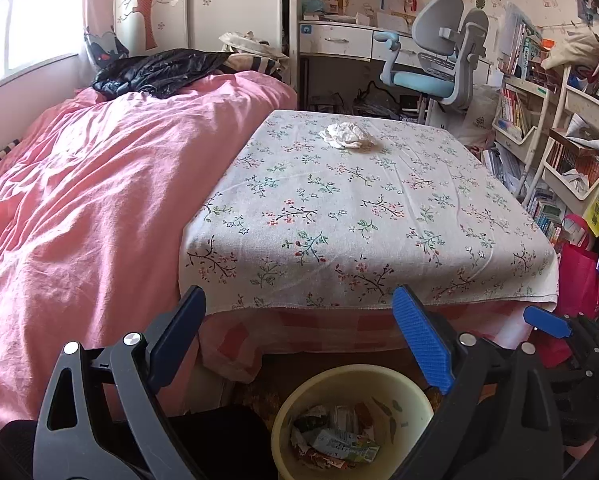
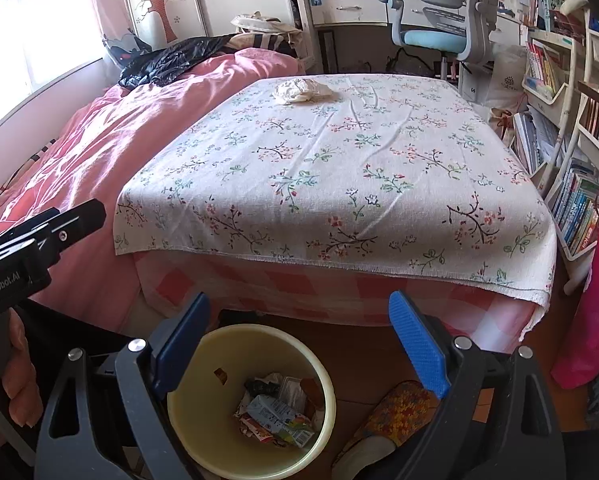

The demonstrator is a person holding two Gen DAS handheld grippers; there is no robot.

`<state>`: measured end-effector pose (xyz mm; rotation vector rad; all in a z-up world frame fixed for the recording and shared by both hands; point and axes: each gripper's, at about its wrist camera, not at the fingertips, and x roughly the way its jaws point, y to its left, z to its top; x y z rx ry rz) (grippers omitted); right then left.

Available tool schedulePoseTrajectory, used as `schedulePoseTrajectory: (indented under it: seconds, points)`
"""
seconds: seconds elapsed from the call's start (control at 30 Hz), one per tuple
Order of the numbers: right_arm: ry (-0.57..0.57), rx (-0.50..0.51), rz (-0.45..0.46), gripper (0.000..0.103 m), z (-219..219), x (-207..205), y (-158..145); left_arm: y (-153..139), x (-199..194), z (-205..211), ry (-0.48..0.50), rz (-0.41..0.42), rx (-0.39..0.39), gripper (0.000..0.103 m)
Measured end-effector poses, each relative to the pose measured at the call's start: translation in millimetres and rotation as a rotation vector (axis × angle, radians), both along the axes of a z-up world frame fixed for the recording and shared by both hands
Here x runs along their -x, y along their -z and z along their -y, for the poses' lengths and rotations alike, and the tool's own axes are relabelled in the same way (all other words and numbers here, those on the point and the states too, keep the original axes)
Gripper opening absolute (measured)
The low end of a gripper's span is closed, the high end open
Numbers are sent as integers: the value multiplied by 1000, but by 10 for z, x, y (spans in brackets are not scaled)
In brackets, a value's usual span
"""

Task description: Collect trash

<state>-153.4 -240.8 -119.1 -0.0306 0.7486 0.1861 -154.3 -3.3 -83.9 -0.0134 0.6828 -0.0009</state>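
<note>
A: Left wrist view, biggest first: pink duvet (image 1: 99, 208) fills my left side, black jacket (image 1: 159, 70) heaped at its far end. Low table under a floral cloth (image 1: 339, 216) sits right beside it.

B: Trash?

A: Crumpled white tissue wad (image 1: 347, 136) lies at the table's far end, alone on the cloth, well apart from both tongs. Rest is already in the yellow bin (image 1: 299, 400) on the floor at the near table edge, wrappers and a small carton inside.

B: Anything in the way?

A: The table's near edge stands between my tongs and the wad. Grey-blue desk chair (image 1: 439, 60) behind the table, bookshelves (image 1: 539, 140) along the right, pink bag (image 1: 579, 280) at the corner.

B: Tongs?

A: Left gripper (image 1: 299, 344) spread wide, nothing between the blue pads. Right gripper (image 2: 299, 344) also released, empty, hanging over the bin (image 2: 203, 420). Patterned slipper (image 2: 395, 416) just beside the bin, right side.
</note>
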Motion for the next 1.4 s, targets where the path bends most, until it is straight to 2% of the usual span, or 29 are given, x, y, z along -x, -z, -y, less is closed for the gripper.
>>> schedulePoseTrajectory:
  seconds: [1.4]
  points:
    - [-5,3,17,87,-25,15,-39,-11,-5,2,-4,2,-7,91]
